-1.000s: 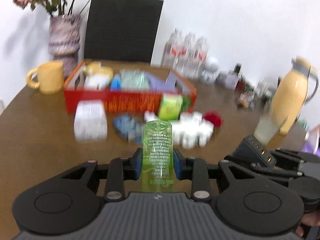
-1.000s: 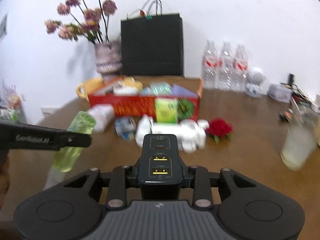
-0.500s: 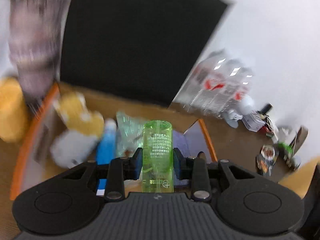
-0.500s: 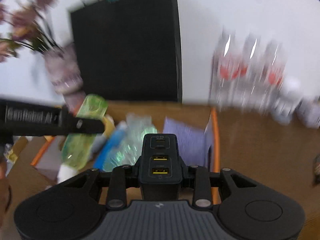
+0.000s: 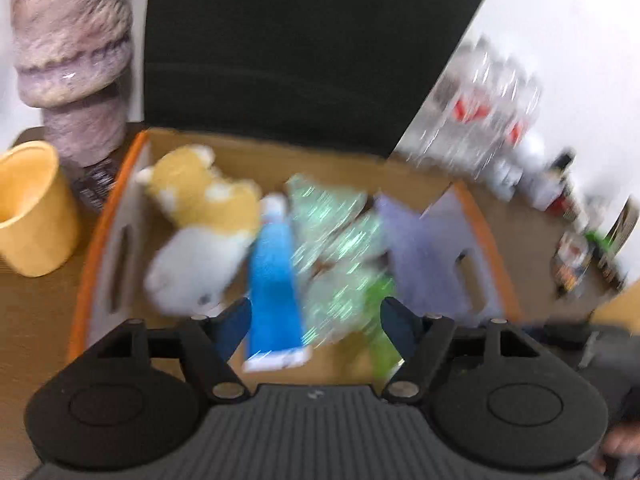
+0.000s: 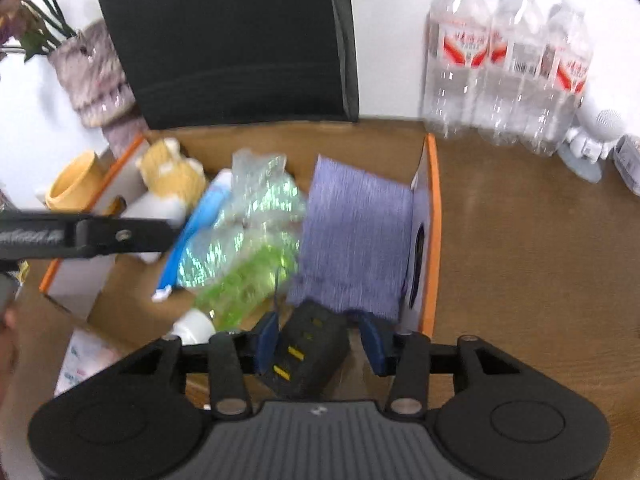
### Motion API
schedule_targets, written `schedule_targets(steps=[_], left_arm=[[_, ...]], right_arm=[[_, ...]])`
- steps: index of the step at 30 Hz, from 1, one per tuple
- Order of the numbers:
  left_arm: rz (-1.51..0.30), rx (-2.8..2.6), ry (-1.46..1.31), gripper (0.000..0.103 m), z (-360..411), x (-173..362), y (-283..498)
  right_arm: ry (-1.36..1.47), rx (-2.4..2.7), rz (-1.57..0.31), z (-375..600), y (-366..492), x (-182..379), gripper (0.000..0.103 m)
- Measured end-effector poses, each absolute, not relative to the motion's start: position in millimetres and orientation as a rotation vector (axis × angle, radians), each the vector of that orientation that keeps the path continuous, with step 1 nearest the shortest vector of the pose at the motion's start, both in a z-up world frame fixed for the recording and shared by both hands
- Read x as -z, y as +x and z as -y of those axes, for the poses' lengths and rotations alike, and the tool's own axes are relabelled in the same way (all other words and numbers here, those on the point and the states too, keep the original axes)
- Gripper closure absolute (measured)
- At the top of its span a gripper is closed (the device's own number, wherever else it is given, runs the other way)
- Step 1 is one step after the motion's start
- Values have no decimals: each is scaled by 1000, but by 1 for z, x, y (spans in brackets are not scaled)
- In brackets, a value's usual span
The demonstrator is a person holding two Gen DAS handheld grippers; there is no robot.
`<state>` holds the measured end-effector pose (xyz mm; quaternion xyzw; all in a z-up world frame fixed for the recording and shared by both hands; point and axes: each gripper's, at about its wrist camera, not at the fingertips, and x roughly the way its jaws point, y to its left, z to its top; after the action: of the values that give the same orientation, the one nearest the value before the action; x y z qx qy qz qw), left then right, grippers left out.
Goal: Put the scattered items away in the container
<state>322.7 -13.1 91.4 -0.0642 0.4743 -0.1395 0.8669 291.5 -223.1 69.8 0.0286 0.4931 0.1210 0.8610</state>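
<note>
Green bottle (image 6: 244, 284): lying released on its side inside the box, white cap toward the near wall, just left of the charger.
Charger (image 6: 308, 350): black block with yellow ports, sitting tilted in the box's near right corner, between the right tool's blue pads.
Right tool (image 6: 318, 340): jaws having just been opening; the left pad is sitting against the charger, the right pad standing clear.
Left tool (image 5: 316, 322): jaws having just been opening, spread wide, gripping nothing.
Box (image 6: 432, 216): orange-rimmed cardboard, holding a plush dog (image 6: 170, 174), blue tube (image 6: 200, 216), crinkled plastic bag (image 6: 256, 200) and purple cloth (image 6: 352, 240).
Desk (image 6: 520, 260): carrying a yellow cup (image 5: 32, 208), vase (image 5: 72, 60) and water bottles (image 6: 508, 68) beyond the box.
</note>
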Motion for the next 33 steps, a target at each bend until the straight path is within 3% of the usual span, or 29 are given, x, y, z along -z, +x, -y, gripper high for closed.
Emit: schedule_targets(steps=[2, 4, 6, 12, 16, 20, 25, 33], left_arm=[[-1029, 273, -63, 35, 7, -84, 315], [-1068, 265, -43, 49, -2, -74, 309], [-1108, 274, -53, 52, -9, -63, 303], [-1142, 313, -148, 53, -18, -59, 293], [-1064, 186, -92, 52, -17, -72, 287], [-1011, 196, -101, 45, -18, -94, 273], [-979, 208, -21, 41, -13, -113, 243], [-872, 151, 162, 40, 6, -92, 213]], right_arm=[[87, -260, -1045, 225, 291, -67, 55], [91, -255, -1045, 228, 290, -65, 49], [91, -246, -1049, 228, 290, -65, 47], [71, -220, -1056, 227, 288, -67, 46], [50, -203, -1037, 226, 278, -75, 46], [51, -228, -1025, 228, 266, -88, 46], [67, -243, -1023, 231, 251, -100, 46], [17, -267, -1041, 224, 228, -80, 44]])
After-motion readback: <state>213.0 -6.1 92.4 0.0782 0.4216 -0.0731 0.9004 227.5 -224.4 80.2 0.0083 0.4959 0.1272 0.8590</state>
